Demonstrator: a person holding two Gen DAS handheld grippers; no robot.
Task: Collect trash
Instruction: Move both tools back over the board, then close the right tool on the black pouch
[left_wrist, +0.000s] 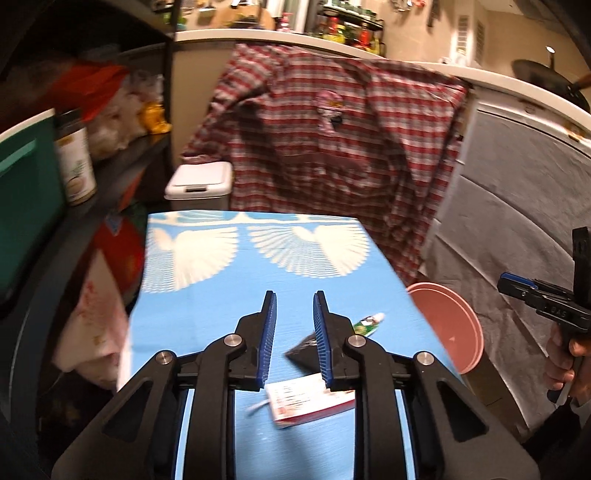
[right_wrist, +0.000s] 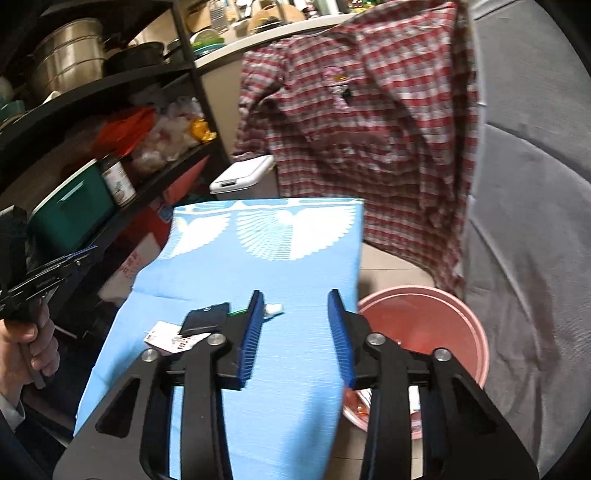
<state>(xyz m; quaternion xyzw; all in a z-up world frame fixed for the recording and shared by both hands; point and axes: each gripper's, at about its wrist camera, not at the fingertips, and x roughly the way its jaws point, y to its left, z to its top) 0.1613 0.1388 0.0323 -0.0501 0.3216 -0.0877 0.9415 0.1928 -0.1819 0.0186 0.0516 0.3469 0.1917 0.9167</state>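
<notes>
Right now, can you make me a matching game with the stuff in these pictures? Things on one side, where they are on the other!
Things:
1. pink bucket
2. black wrapper
3. checked shirt
4. white lidded bin

Places:
A. hanging from the counter edge
B. lying on the blue tablecloth
C. on the floor to the right of the table
D. beyond the table's far left corner

Pairs: 1-C, 2-B, 3-A, 4-D
</notes>
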